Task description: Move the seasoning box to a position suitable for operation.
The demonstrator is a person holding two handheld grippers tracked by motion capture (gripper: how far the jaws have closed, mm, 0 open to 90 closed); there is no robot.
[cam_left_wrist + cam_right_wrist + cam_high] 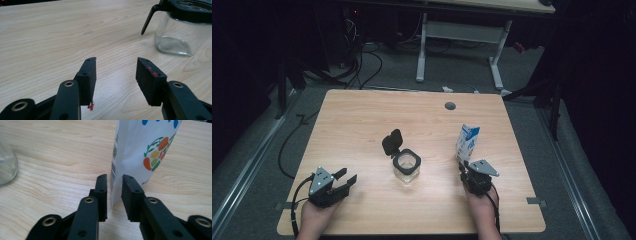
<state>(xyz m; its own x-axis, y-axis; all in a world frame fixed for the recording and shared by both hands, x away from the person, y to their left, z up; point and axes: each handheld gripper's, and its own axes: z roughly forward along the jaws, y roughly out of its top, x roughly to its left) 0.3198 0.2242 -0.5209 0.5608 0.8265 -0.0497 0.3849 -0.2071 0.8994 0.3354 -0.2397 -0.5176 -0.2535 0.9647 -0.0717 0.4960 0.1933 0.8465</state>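
Field notes, mid-approach. My right gripper (466, 169) sits at the near edge of the pouch (467, 142), a white stand-up bag with a vegetable print, upright on the right half of the table (362, 120). In the right gripper view the jaws straddle the pouch's side seam; they are narrow but a sliver of gap shows on each side, so I read them as not yet pressing. No grip made, by my judgement.

My left gripper (346, 180) rests low at the near left, jaws spread wide, nothing between them, pointed toward the glass jar (406, 166).

The jar stands at table centre, its black flip lid (392, 142) swung up and open, inside looking empty.

Likely plan: fill jar from pouch. Done: lid open. Left: clamp the pouch, lift, carry over, pour.
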